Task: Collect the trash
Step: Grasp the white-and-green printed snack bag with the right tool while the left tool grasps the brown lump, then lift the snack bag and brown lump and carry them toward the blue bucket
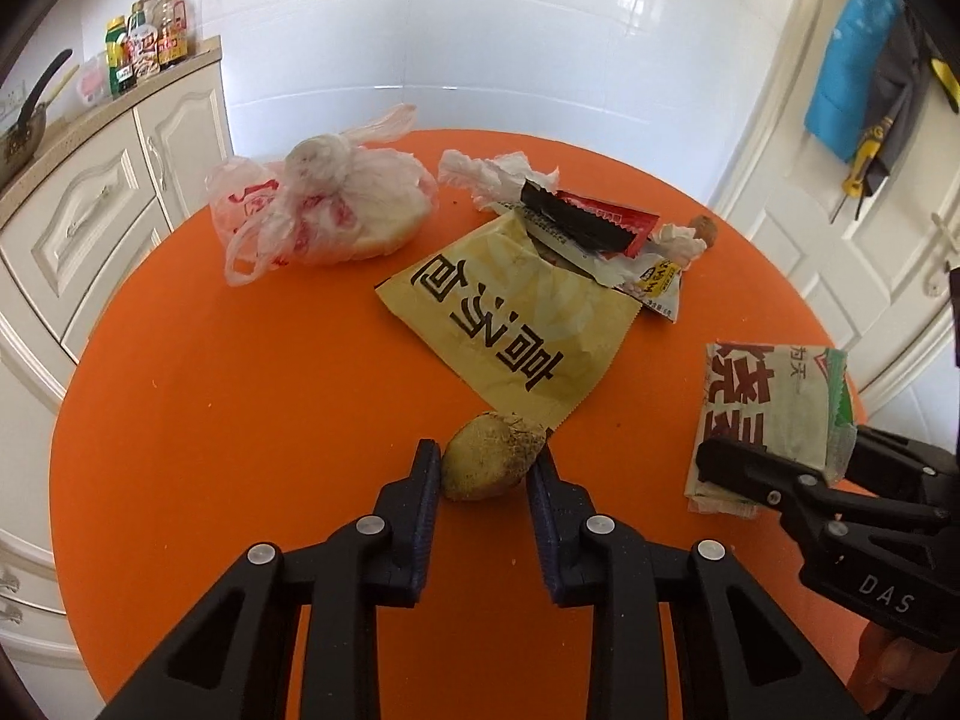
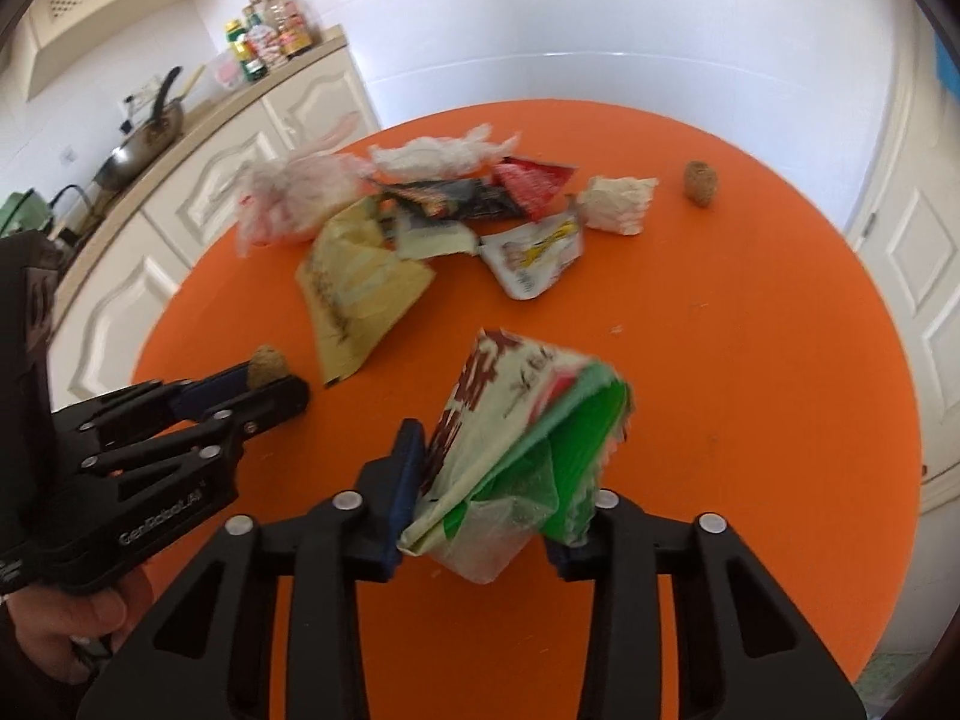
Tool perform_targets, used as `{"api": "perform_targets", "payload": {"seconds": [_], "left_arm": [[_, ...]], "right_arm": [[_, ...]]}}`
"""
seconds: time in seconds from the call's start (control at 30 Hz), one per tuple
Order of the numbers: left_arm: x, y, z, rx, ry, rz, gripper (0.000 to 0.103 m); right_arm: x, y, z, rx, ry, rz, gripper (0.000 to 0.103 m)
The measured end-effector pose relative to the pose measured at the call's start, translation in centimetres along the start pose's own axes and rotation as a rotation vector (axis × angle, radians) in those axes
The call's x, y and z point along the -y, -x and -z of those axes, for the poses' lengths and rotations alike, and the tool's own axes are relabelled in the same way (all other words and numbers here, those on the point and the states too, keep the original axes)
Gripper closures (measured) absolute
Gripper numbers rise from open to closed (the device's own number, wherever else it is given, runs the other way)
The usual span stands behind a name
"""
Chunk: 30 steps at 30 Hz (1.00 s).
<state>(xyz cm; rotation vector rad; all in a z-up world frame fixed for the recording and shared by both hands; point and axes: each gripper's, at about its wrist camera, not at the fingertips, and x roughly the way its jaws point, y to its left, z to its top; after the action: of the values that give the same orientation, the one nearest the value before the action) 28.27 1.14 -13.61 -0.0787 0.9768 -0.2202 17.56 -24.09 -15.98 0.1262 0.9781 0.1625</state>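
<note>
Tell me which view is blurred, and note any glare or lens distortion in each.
Left wrist view: sharp; glare on the white tiled wall; fisheye bends the cabinets and rounds the orange table. Right wrist view: motion blur smears the green-and-cream wrapper and the trash pile; dark lens rim at the corners, same bowed wall.

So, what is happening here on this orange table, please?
A person is clearing trash off the round orange table with a gripper in each hand. The left gripper is closed around a small brown lump, maybe a nut or a pit. The right gripper grips a crumpled green and cream wrapper. Not yet touched are a knotted plastic bag, a yellow packet, tissues, smaller wrappers and a second brown lump.
</note>
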Motion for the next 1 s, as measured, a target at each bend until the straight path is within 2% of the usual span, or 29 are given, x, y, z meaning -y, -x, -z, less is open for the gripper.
{"api": "perform_targets", "payload": {"seconds": [0.4,1.0], "left_arm": [[0.1,3.1,1.2,0.032,0.014,0.024,0.078],[6.7,7.3,0.2,0.096,-0.083,0.081,0.078]], "right_arm": [[1.1,1.3,-0.3,0.071,-0.060,-0.050,0.079],[5.5,6.2,1.0,0.157,-0.158,-0.062,0.081]]}}
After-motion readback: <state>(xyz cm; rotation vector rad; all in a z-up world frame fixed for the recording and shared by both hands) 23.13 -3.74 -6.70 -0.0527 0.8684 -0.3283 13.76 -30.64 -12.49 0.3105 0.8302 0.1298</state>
